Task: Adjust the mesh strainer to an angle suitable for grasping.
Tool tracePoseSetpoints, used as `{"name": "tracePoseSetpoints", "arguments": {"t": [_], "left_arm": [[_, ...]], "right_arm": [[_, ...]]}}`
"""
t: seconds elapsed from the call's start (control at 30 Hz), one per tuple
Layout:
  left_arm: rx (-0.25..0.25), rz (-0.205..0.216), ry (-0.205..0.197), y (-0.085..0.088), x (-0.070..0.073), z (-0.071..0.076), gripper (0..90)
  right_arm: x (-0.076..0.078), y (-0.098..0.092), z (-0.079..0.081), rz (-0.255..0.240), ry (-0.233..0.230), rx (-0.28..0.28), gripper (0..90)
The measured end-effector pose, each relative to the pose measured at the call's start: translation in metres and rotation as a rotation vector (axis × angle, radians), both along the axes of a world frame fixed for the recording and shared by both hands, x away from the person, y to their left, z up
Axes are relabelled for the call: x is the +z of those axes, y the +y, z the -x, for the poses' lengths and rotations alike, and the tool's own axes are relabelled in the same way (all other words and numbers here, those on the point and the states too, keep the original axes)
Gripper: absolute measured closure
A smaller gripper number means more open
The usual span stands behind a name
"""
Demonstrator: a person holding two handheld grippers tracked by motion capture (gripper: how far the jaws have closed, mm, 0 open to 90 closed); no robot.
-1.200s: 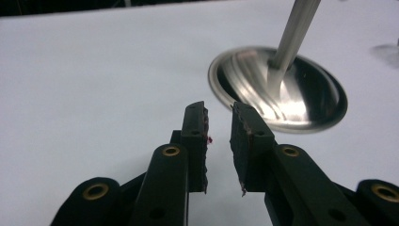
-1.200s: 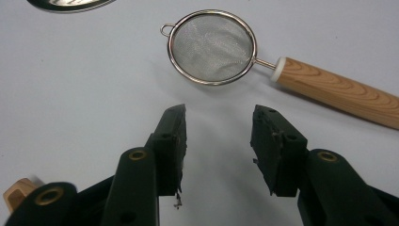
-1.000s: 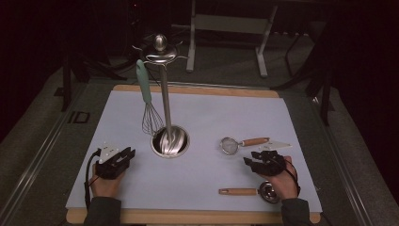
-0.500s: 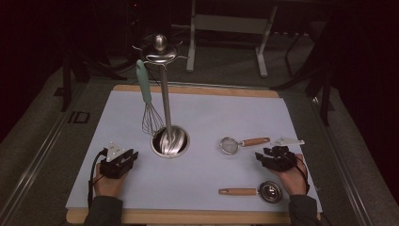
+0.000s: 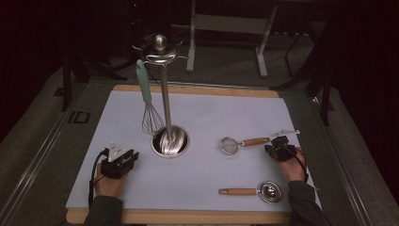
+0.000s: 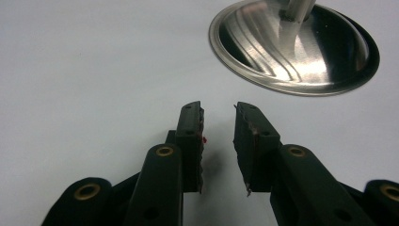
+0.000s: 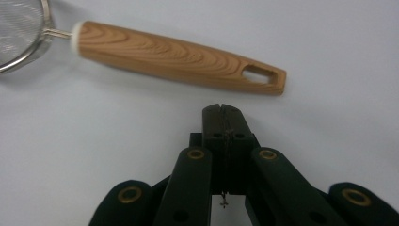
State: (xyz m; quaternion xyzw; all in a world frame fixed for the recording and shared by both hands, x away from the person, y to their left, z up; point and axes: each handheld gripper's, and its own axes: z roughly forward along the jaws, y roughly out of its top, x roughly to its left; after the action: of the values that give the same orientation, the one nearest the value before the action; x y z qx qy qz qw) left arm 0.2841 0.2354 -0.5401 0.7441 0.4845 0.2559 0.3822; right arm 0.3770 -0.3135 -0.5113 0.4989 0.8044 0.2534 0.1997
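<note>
Right gripper (image 7: pixel 224 109) near strainer handle (image 7: pixel 179 59)

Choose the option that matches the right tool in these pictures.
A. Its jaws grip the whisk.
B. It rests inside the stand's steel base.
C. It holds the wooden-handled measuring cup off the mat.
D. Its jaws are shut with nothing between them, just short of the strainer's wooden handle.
D: the right tool has both jaws pressed together and empty, with the strainer's wooden handle lying on the mat just beyond them.
</note>
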Motion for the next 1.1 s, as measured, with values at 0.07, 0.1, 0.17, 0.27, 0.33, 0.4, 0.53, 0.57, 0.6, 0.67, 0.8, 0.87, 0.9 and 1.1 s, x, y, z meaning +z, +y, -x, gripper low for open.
{"name": "tracePoseSetpoints", "arguments": {"t": [0.07, 0.1, 0.17, 0.27, 0.33, 0.4, 0.53, 0.57, 0.6, 0.67, 0.8, 0.87, 0.9, 1.1], "left_arm": [[0.001, 0.001, -0.001, 0.0, 0.0, 0.0, 72.3], [0.001, 0.001, -0.002, 0.0, 0.0, 0.0, 72.2], [0.001, 0.003, 0.0, 0.0, 0.0, 0.0, 72.3], [0.0, 0.003, 0.001, 0.001, 0.0, 0.0, 72.3], [0.0, 0.003, 0.002, 0.0, 0.0, 0.0, 72.2], [-0.002, 0.001, 0.004, 0.0, 0.0, 0.0, 72.2], [-0.003, -0.002, 0.005, 0.0, 0.0, 0.0, 72.2], [-0.003, -0.002, 0.005, 0.0, 0.0, 0.0, 72.2], [-0.002, -0.001, 0.006, 0.0, 0.0, -0.001, 72.2], [-0.003, -0.002, 0.007, 0.0, 0.0, -0.001, 72.2], [-0.002, -0.002, 0.008, 0.0, 0.0, -0.001, 72.2], [-0.003, -0.003, 0.007, 0.0, 0.0, -0.001, 72.2], [-0.004, -0.003, 0.008, 0.0, 0.0, -0.001, 72.2], [-0.004, -0.004, 0.007, 0.0, 0.0, -0.001, 72.2]], "right_arm": [[0.0, 0.001, -0.002, 0.012, 0.002, 0.002, 90.0], [-0.001, 0.001, -0.005, 0.023, 0.009, -0.002, 90.0], [-0.002, 0.002, -0.012, 0.047, 0.021, -0.006, 90.0], [-0.004, 0.003, -0.017, 0.044, 0.032, -0.013, 90.0], [-0.004, 0.004, -0.021, 0.043, 0.034, -0.014, 90.0], [-0.004, 0.005, -0.024, 0.045, 0.034, -0.015, 90.0], [-0.004, 0.008, -0.032, 0.029, 0.033, -0.02, 90.0], [-0.004, 0.009, -0.034, 0.026, 0.033, -0.02, 90.0], [-0.004, 0.01, -0.036, 0.022, 0.036, -0.02, 90.0], [-0.004, 0.013, -0.04, 0.022, 0.036, -0.016, 90.0], [-0.004, 0.02, -0.048, 0.026, 0.039, -0.006, 90.0], [-0.004, 0.028, -0.055, 0.032, 0.043, 0.007, 90.0], [-0.004, 0.031, -0.058, 0.031, 0.045, 0.011, 90.0], [-0.003, 0.046, -0.072, 0.015, 0.061, 0.02, 89.9]]}}
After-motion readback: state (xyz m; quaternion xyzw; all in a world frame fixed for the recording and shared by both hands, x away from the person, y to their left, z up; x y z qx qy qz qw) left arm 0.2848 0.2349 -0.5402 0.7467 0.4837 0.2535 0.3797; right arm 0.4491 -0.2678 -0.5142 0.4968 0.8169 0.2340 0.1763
